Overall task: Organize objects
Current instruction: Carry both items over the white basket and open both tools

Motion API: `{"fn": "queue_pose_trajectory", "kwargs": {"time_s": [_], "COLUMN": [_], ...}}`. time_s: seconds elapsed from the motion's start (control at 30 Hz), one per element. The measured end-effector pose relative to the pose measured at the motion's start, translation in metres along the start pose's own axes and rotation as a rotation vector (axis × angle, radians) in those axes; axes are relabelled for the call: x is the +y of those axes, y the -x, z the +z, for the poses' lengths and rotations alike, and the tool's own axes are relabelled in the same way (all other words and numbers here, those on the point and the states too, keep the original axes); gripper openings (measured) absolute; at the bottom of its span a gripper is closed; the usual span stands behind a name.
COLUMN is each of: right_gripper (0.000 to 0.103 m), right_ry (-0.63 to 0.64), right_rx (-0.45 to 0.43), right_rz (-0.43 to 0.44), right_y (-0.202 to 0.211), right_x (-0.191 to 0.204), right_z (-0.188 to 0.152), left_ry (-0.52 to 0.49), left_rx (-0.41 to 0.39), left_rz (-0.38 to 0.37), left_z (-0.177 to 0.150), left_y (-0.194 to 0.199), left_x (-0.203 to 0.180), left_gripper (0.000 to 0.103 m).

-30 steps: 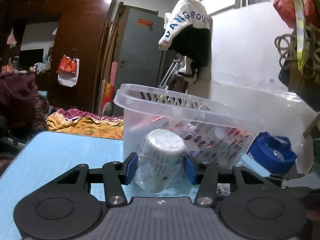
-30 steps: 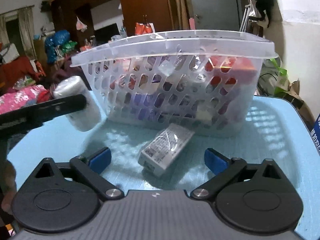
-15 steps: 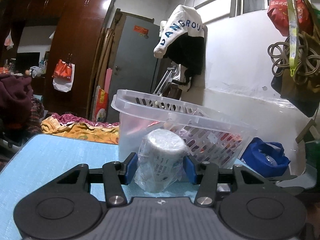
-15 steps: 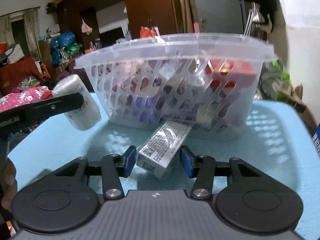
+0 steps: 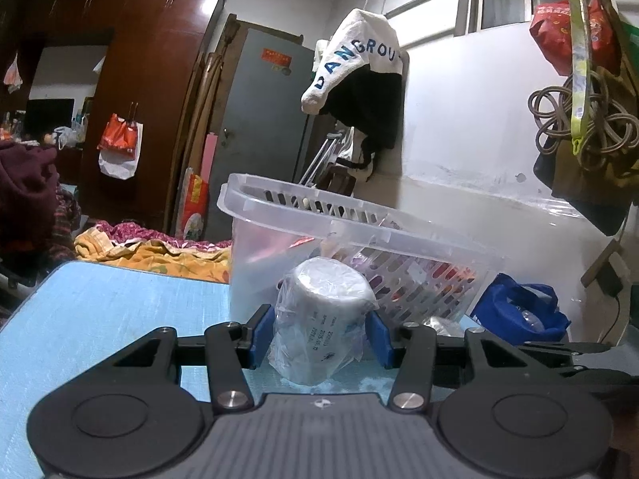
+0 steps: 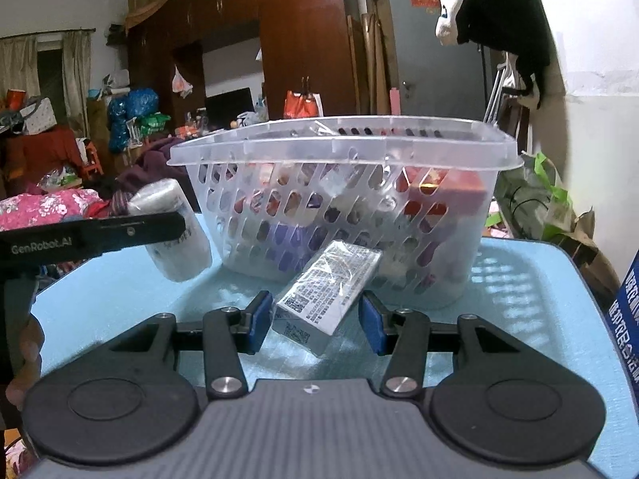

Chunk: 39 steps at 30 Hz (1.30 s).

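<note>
Two grippers face one clear slotted basket (image 6: 343, 183) on the pale blue counter (image 6: 531, 291); the basket, already part-filled with packets, stands directly ahead of both and blocks the way forward at counter height. Behind it I see a dark wooden wardrobe (image 5: 151, 80), a grey door (image 5: 259, 135) and a white-and-black garment (image 5: 359, 92) hung on the wall; a blue bag (image 5: 519, 307) lies to the right in the left wrist view.

Compared with a second ago, my right gripper (image 6: 315, 321) has just been closing — its jaws stood wide on either side of the plastic-wrapped box (image 6: 327, 291), which then lay flat on the counter. Now both blue pads are against the box, holding its near end, and the box points up and away with its far end near the basket wall; whether it touches the wall I cannot tell.

My left gripper (image 5: 317, 335) is unchanged: jaws narrow, clamped on the wrapped white roll (image 5: 323, 319), held upright just in front of the basket's near corner — clear of the counter in the right wrist view.
</note>
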State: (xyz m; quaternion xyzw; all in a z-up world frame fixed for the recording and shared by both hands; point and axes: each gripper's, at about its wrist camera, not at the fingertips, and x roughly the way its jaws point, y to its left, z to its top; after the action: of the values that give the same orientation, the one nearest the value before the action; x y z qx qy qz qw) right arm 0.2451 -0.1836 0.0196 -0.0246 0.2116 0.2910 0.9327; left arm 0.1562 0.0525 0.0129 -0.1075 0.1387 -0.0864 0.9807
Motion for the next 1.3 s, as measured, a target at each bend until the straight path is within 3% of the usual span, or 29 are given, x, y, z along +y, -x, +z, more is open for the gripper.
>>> {"fn": "queue_pose_trajectory", "kwargs": {"time_s": [0.33, 0.53, 0.63, 0.7, 0.8, 0.9, 0.93, 0.97, 1.0, 1.03, 1.1, 1.17, 1.27, 1.3], "right_gripper": [0.051, 0.051, 0.051, 0.051, 0.051, 0.054, 0.061, 0.078, 0.085, 0.094, 0.098, 0.103, 0.103, 0.103], "right_ry": [0.013, 0.014, 0.048, 0.065, 0.071, 0.064, 0.072, 0.086, 0.097, 0.112, 0.117, 0.096, 0.065, 0.055], "right_rx": [-0.029, -0.185, -0.311, -0.326, -0.271, -0.165, -0.144, -0.119, -0.106, -0.101, -0.121, -0.172, -0.206, -0.208], "right_rz": [0.005, 0.085, 0.056, 0.015, -0.058, -0.08, -0.086, -0.093, -0.106, -0.129, -0.148, -0.124, -0.143, -0.165], "right_y": [0.002, 0.051, 0.082, 0.081, 0.047, 0.002, -0.011, -0.024, -0.032, -0.038, -0.028, -0.008, 0.017, 0.02], "right_x": [0.002, 0.009, 0.013, 0.009, -0.005, -0.018, -0.02, -0.021, -0.019, -0.017, -0.013, -0.011, -0.014, -0.013], "right_z": [0.0, 0.002, 0.037, 0.072, 0.119, 0.139, 0.14, 0.141, 0.14, 0.14, 0.134, 0.128, 0.12, 0.118], "left_ry": [-0.006, 0.006, 0.006, -0.006, 0.017, 0.047, 0.043, 0.04, 0.044, 0.05, 0.051, 0.045, 0.029, 0.016], "left_rx": [-0.005, -0.087, -0.125, -0.123, -0.077, -0.01, 0.016, 0.041, 0.067, 0.089, 0.091, 0.058, 0.043, 0.049], "left_rz": [-0.003, -0.11, -0.165, -0.148, -0.094, -0.064, -0.05, -0.041, -0.03, -0.008, 0.031, 0.01, 0.021, 0.04], "left_z": [-0.001, 0.01, 0.039, 0.068, 0.106, 0.118, 0.119, 0.118, 0.116, 0.114, 0.11, 0.107, 0.107, 0.107], "left_y": [0.002, 0.029, 0.038, 0.029, -0.005, -0.039, -0.05, -0.06, -0.068, -0.074, -0.076, -0.066, -0.051, -0.047], "left_x": [-0.001, -0.004, -0.014, -0.024, -0.026, -0.02, -0.019, -0.018, -0.015, -0.012, -0.007, -0.002, 0.0, -0.002], "left_gripper": [0.054, 0.054, 0.054, 0.054, 0.054, 0.055, 0.057, 0.069, 0.085, 0.088, 0.088, 0.089, 0.103, 0.103]}}
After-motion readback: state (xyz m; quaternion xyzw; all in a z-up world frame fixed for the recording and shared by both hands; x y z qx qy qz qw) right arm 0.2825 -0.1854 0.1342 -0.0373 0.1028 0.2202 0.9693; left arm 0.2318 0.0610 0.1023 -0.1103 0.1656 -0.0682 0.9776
